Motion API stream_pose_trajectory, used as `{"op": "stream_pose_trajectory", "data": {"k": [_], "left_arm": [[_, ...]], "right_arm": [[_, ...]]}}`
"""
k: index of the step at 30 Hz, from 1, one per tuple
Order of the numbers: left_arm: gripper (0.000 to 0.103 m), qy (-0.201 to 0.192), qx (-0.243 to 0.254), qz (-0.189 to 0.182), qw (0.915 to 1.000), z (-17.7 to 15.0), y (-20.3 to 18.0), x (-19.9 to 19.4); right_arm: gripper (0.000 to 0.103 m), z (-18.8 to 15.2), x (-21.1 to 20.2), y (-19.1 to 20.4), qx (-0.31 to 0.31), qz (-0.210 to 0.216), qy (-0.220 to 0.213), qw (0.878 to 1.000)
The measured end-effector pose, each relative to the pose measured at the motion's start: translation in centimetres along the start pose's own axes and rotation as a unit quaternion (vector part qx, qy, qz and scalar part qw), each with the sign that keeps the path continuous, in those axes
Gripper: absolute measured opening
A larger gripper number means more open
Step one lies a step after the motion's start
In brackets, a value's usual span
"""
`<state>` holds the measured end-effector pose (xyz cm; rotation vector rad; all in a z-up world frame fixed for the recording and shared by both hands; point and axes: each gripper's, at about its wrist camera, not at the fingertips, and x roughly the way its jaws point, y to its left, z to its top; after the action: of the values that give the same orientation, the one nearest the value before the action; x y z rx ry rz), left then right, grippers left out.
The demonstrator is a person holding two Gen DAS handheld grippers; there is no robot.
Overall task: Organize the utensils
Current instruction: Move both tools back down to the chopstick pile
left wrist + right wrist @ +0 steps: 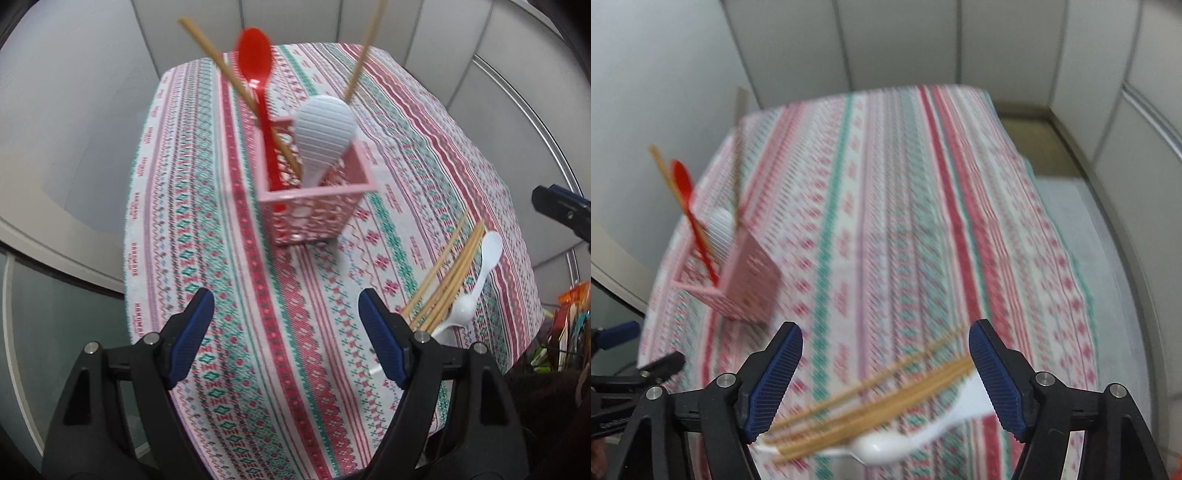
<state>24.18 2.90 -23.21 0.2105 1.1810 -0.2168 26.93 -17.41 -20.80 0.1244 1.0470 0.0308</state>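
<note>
Both my grippers spread, holding nothing: left (286, 314) faces the pink holder (317, 199) with red spoon (258, 74), right (886, 354) above loose chopsticks (871, 402) and white spoons (882, 448) on tablecloth (905, 203).

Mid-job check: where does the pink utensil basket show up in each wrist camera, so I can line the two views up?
Left wrist: pink basket sits centre frame, beyond the open left gripper.
Right wrist: pink basket appears at left, mid-height, blurred, left of the open right gripper.
Shared landmark: the red spoon standing in it.
</note>
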Motion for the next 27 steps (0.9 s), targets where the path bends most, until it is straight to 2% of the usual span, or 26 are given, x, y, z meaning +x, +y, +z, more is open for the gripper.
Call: {"op": "stream_pose_trajectory", "data": {"k": [7,13,21,23,25,27], "left_arm": [[0.08,0.022,0.043,-0.014,0.9987,-0.4,-3.9,1.2],[0.08,0.036,0.083,-0.01,0.9959,-0.5,-7.9,3.0],[0.08,0.032,0.12,-0.018,0.9921,1.6,-12.2,5.2],[0.073,0.022,0.127,-0.033,0.991,2.5,-13.4,5.5],[0.06,0.014,0.14,-0.052,0.9887,3.2,-14.8,5.9],[0.052,0.014,0.149,-0.067,0.9864,4.0,-15.9,6.6]], "right_arm": [[0.08,-1.9,2.4,-3.9,0.048,-0.003,0.061,0.997],[0.08,-3.7,5.2,-7.7,0.094,-0.014,0.11,0.989],[0.08,-4.5,6.6,-10.8,0.104,-0.03,0.145,0.984],[0.08,-4.5,6.5,-11.2,0.099,-0.036,0.146,0.984],[0.08,-4.4,6.4,-11.5,0.097,-0.037,0.147,0.984],[0.08,-4.3,6.1,-12.0,0.099,-0.034,0.146,0.984]]}}
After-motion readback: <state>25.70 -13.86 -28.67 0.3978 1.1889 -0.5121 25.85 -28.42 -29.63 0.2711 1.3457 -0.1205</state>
